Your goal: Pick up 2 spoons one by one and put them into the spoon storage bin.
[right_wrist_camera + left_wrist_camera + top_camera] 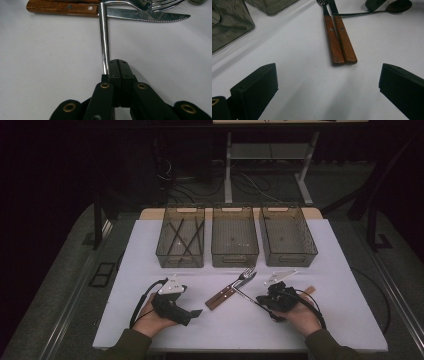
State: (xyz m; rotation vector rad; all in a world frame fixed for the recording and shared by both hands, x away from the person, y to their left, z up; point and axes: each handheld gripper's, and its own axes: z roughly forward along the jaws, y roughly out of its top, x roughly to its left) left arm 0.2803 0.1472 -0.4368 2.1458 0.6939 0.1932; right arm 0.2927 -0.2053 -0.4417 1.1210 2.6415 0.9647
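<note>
A fork and a knife with wooden handles lie side by side at the table's middle. A metal spoon lies to their right, its handle reaching toward the knife blade. My right gripper rests over the spoon. Its jaws are shut, pad against pad, and the handle passes along the left jaw's outer side and under it. My left gripper sits at the front left, open wide, aimed at the fork handle and knife handle, with nothing between its jaws.
Three smoky see-through bins stand in a row at the back of the white table: the left bin holds several dark sticks, then come the middle bin and the right bin. Cables trail from both grippers.
</note>
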